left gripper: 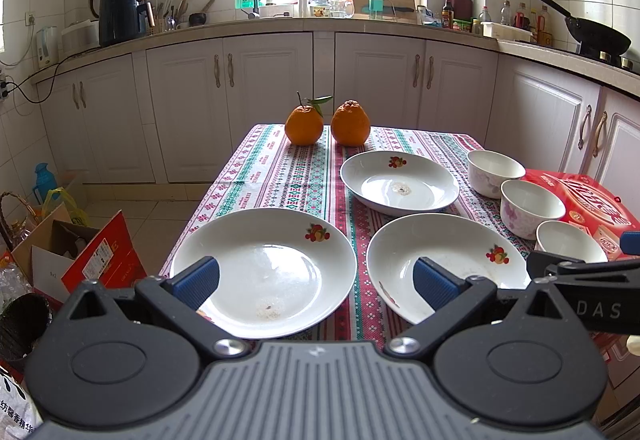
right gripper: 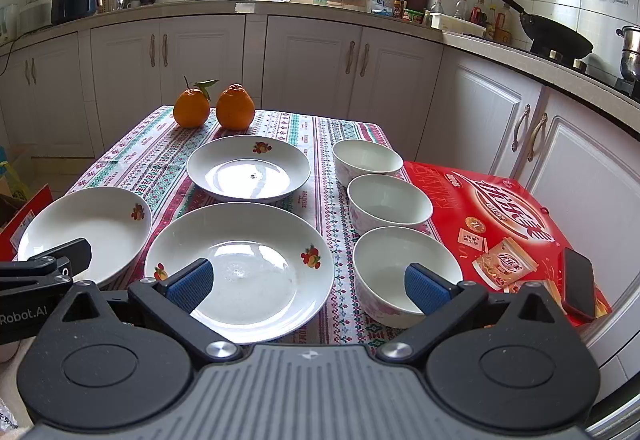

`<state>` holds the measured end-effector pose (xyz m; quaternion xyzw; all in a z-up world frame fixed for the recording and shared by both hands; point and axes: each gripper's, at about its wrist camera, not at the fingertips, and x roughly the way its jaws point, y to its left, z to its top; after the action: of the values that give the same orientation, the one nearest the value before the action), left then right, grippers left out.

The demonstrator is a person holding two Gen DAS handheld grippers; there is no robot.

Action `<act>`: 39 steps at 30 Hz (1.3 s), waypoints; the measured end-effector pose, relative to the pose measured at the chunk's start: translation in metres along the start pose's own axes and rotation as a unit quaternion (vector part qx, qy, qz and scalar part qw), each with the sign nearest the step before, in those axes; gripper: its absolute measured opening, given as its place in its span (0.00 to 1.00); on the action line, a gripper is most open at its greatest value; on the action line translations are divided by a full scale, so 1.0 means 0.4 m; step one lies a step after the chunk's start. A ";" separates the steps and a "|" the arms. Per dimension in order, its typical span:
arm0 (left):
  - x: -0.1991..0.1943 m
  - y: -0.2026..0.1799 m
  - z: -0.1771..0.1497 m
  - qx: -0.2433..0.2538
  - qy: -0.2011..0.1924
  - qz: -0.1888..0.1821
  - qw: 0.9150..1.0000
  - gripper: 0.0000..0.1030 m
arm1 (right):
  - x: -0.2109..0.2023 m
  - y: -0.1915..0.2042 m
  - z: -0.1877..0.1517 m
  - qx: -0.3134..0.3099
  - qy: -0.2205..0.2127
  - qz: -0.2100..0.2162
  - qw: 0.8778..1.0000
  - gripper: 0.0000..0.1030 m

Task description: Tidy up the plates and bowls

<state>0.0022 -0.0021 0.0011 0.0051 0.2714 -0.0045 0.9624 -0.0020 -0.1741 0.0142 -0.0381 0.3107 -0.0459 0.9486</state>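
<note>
Three white plates with fruit motifs lie on the patterned tablecloth: near left [left gripper: 266,272] [right gripper: 86,228], near middle [left gripper: 446,264] [right gripper: 240,268], and far [left gripper: 400,182] [right gripper: 248,168]. Three white bowls stand in a row along the right: far [left gripper: 495,167] [right gripper: 366,160], middle [left gripper: 532,207] [right gripper: 388,202], near [left gripper: 570,240] [right gripper: 404,272]. My left gripper [left gripper: 316,282] is open and empty above the near edge, spanning the two near plates. My right gripper [right gripper: 308,280] is open and empty, between the middle plate and the near bowl.
Two oranges [left gripper: 304,124] [left gripper: 351,123] sit at the table's far edge. A red gift box [right gripper: 508,216] with a phone [right gripper: 578,284] on it lies right of the bowls. Cardboard boxes [left gripper: 80,260] stand on the floor at left. Kitchen cabinets [left gripper: 280,100] stand behind.
</note>
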 end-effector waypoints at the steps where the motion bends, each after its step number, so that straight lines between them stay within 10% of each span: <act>1: 0.000 -0.001 -0.001 0.000 0.000 0.000 1.000 0.99 | 0.000 0.002 0.001 -0.001 0.000 -0.001 1.000 1.00; 22: 0.039 0.071 0.003 0.051 -0.014 -0.018 0.998 0.99 | 0.050 0.012 0.140 -0.049 -0.049 0.100 0.993 1.00; 29: 0.072 0.180 -0.028 0.039 -0.003 -0.026 0.999 0.99 | 0.148 0.081 0.209 -0.124 -0.049 0.185 0.974 1.00; 39: 0.139 0.261 -0.093 0.046 0.079 -0.089 0.992 0.99 | 0.345 0.196 0.255 -0.134 0.057 0.342 0.928 1.00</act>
<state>0.0315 0.1025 -0.0589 0.0257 0.3454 -0.1022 0.9325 0.1741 -0.1070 0.0073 -0.0536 0.3618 0.3213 0.8735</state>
